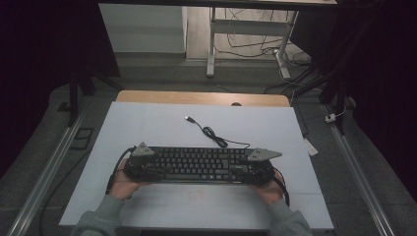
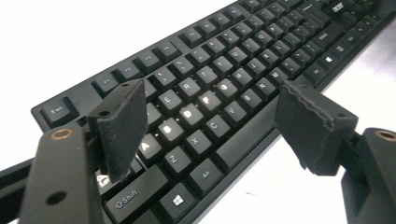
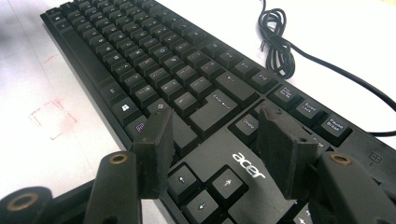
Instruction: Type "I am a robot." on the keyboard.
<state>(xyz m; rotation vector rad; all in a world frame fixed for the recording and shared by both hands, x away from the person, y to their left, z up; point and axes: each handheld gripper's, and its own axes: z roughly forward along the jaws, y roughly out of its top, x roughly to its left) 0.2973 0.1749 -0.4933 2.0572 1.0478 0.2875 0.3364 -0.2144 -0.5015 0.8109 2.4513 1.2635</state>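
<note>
We are bracketing the keyboard (image 1: 196, 164) at both ends.
It is lying flat on the worktop (image 1: 147, 123), long axis running from left tool (image 2: 210, 126) to right tool (image 3: 217, 149); both tools are gaping wide above its keys, gripping nothing.

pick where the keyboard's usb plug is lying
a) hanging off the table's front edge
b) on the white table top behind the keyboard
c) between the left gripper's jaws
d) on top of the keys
b: in the high view the usb plug lies on the bare white table top, beyond the keyboard, its cable coiling back to it.
</note>
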